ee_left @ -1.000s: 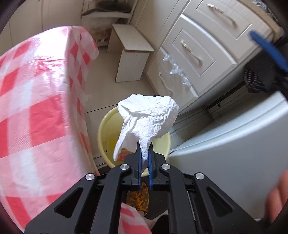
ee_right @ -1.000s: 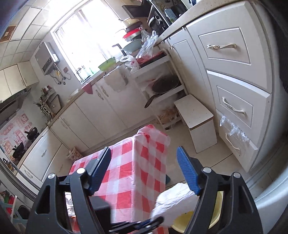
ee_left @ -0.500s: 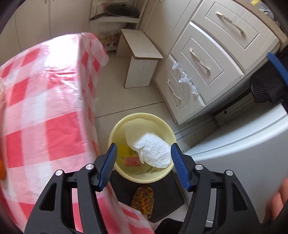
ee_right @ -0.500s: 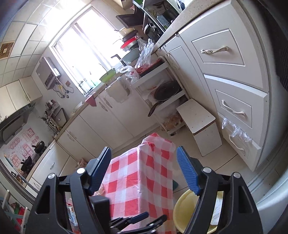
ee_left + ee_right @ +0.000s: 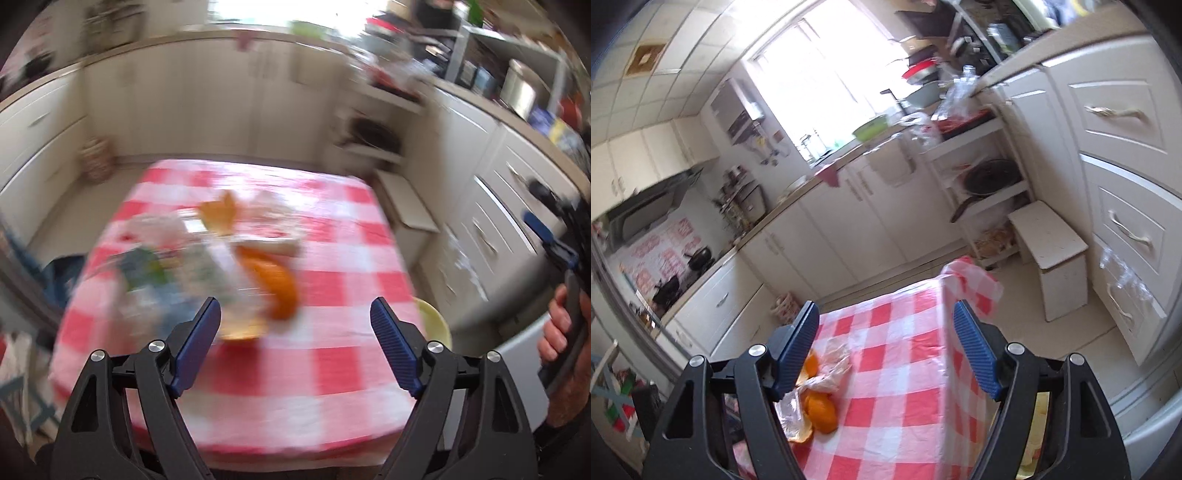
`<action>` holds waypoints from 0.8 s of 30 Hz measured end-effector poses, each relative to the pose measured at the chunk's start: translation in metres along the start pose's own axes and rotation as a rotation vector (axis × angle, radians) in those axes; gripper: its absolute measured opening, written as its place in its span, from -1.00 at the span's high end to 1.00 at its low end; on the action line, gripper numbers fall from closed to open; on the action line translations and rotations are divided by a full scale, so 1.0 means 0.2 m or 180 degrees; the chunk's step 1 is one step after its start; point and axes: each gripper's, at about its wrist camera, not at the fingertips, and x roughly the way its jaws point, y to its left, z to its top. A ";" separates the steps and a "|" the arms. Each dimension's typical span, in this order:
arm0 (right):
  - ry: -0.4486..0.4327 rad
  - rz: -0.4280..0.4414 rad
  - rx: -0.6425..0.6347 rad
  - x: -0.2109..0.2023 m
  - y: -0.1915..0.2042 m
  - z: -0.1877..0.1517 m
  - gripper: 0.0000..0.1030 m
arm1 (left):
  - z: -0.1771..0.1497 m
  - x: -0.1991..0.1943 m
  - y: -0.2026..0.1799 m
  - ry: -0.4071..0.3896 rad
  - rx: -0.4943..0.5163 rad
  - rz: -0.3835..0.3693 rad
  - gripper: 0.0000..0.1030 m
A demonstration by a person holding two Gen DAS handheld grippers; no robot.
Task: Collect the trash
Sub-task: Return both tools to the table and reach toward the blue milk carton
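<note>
Right hand-held gripper [image 5: 884, 352] spread wide and empty, above checkered tablecloth [image 5: 905, 387], orange peels [image 5: 818, 406] beside crumpled plastic [image 5: 831, 369]

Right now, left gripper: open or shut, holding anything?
Open and empty. In the left wrist view the left gripper has its blue fingers spread wide, with only the checked tablecloth showing in the gap between them.

We are in a home kitchen: white drawer cabinets [image 5: 1123, 206], a frying pan [image 5: 988, 181] (shelved), a bright window [image 5: 827, 81], a red-checked tabletop [image 5: 905, 354].
</note>
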 end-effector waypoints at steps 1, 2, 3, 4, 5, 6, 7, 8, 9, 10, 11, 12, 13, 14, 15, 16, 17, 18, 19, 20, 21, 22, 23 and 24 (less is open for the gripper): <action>0.0019 0.0023 -0.0089 0.02 0.05 -0.01 -0.41 | -0.01 -0.03 0.12 -0.0032 -0.0165 0.0095 -0.57; 0.0046 0.0052 -0.0175 0.04 0.10 -0.03 -0.41 | -0.02 -0.05 0.22 -0.0041 -0.0297 0.0171 -0.57; 0.0081 0.0095 -0.0239 0.06 0.15 -0.04 -0.41 | -0.03 -0.06 0.33 -0.0024 -0.0465 0.0262 -0.57; 0.0127 0.0142 -0.0284 0.09 0.20 -0.06 -0.41 | -0.05 -0.06 0.41 0.0011 -0.0591 0.0314 -0.57; 0.0176 0.0183 -0.0322 0.12 0.24 -0.09 -0.41 | -0.06 -0.03 0.50 0.0061 -0.0741 0.0345 -0.57; 0.0228 0.0215 -0.0354 0.15 0.28 -0.10 -0.41 | -0.07 -0.02 0.55 0.0087 -0.0836 0.0358 -0.57; 0.0300 0.0266 -0.0388 0.19 0.31 -0.13 -0.41 | -0.08 0.00 0.61 0.0111 -0.0947 0.0375 -0.57; 0.0370 0.0316 -0.0413 0.22 0.35 -0.16 -0.41 | -0.09 0.01 0.65 0.0136 -0.1019 0.0377 -0.57; 0.0436 0.0365 -0.0438 0.25 0.38 -0.18 -0.41 | -0.09 0.05 0.69 0.0187 -0.1068 0.0365 -0.57; 0.0505 0.0418 -0.0482 0.28 0.43 -0.21 -0.41 | -0.09 0.10 0.71 0.0275 -0.1103 0.0355 -0.57; 0.0568 0.0464 -0.0548 0.31 0.47 -0.23 -0.41 | -0.11 0.12 0.72 0.0322 -0.1130 0.0356 -0.57; 0.0621 0.0504 -0.0629 0.34 0.52 -0.26 -0.41 | -0.10 0.16 0.74 0.0367 -0.1181 0.0339 -0.57; 0.0680 0.0552 -0.0729 0.36 0.57 -0.28 -0.41 | -0.09 0.20 0.76 0.0410 -0.1217 0.0322 -0.57; 0.0738 0.0615 -0.0839 0.38 0.62 -0.31 -0.41 | -0.08 0.24 0.76 0.0445 -0.1241 0.0327 -0.57; 0.0795 0.0687 -0.0950 0.40 0.66 -0.35 -0.41 | -0.06 0.28 0.78 0.0473 -0.1263 0.0356 -0.57; 0.0868 0.0771 -0.1095 0.42 0.72 -0.38 -0.41 | -0.05 0.32 0.79 0.0503 -0.1263 0.0396 -0.57; 0.0944 0.0843 -0.1235 0.43 0.76 -0.42 -0.41 | -0.05 0.35 0.81 0.0528 -0.1250 0.0421 -0.57; 0.1022 0.0917 -0.1382 0.45 0.81 -0.46 -0.41 | -0.04 0.38 0.82 0.0575 -0.1226 0.0472 -0.57; 0.1088 0.0990 -0.1495 0.46 0.86 -0.50 -0.41 | -0.04 0.40 0.83 0.0606 -0.1212 0.0513 -0.57; 0.1161 0.1078 -0.1598 0.47 0.90 -0.55 -0.41 | -0.04 0.42 0.85 0.0629 -0.1211 0.0513 -0.51; 0.1242 0.1168 -0.1695 0.49 0.94 -0.59 -0.41 | -0.04 0.43 0.86 0.0650 -0.1218 0.0461 -0.39; 0.1308 0.1227 -0.1767 0.51 0.97 -0.62 -0.41 | -0.04 0.44 0.87 0.0663 -0.1224 0.0420 -0.09; 0.1377 0.1277 -0.1844 0.53 1.00 -0.66 -0.41 | -0.04 0.44 0.88 0.0681 -0.1206 0.0409 0.20; 0.1446 0.1305 -0.1923 0.56 1.04 -0.71 -0.41 | -0.04 0.43 0.89 0.0708 -0.1153 0.0415 0.36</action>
